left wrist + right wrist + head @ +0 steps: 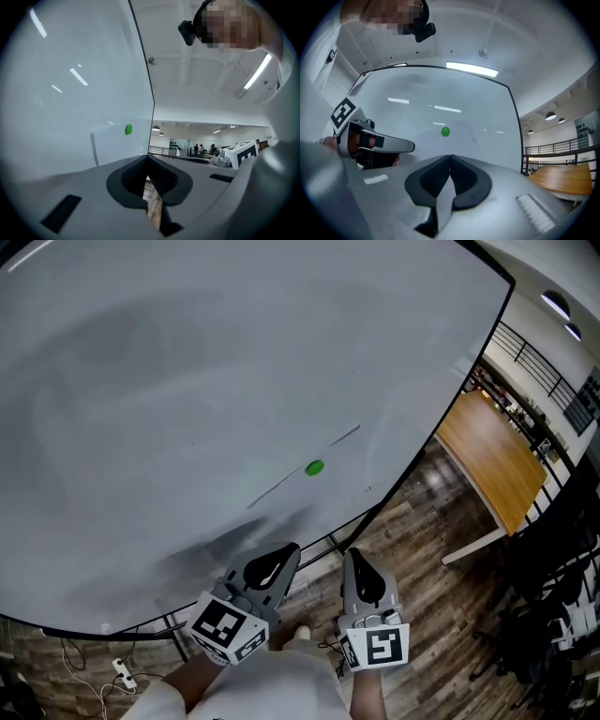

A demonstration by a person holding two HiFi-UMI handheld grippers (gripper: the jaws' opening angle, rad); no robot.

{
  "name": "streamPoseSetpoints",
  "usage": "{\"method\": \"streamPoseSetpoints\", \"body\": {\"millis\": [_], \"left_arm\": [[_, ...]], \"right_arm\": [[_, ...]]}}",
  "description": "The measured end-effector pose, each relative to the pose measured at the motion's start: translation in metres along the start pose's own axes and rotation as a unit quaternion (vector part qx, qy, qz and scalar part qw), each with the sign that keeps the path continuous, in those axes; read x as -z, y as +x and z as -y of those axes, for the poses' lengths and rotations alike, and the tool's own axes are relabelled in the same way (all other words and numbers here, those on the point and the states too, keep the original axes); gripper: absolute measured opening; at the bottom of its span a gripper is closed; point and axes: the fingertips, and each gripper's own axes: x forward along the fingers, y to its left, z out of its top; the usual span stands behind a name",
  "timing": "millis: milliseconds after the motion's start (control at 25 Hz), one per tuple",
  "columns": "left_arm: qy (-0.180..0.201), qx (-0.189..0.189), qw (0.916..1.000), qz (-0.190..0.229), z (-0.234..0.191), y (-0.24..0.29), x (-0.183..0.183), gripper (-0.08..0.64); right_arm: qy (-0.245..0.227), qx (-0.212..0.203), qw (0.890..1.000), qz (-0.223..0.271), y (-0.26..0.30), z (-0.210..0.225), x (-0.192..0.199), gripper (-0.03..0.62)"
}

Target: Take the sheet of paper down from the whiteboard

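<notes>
- Whiteboard: a large white panel in a dark frame. It fills most of the head view and is bare apart from the sheet.
- Wooden tabletop: stands off to the right, well apart from the board, and plays no part here.
- Sheet of paper: white on white and lying flat against the board's lower part. It is pinned near its top edge and nothing is touching it.
- Left tongs: closed tip to tip and empty, held short of the board below the sheet.
- Right tongs: likewise closed and empty, just beside the left pair.
- Green magnet: a small round dot and the only fastening we can see.
- Step, as we judge it: the approach, with no grasp yet made.
- Next, as we judge it: reach up to the sheet and part both tongs, then pinch a paper edge with one pair while the other lifts off the magnet.
</notes>
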Motion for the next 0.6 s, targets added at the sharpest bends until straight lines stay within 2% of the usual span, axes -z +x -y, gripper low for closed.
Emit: {"method": "streamPoseSetpoints", "body": {"millis": [200,600], "left_arm": [[-0.037,0.005,0.9992,0.014,-0.005,0.015,-0.007,0.006],[-0.029,-0.01,0.999,0.031,-0.012,0.035,-0.019,0.006]], "right_arm": [[0.001,-0.006,1.0,0.009,0.013,0.011,-0.006,0.012],[-0.045,-0.045,0.997,0.035,0.055,0.027,-0.039,0.012]]}}
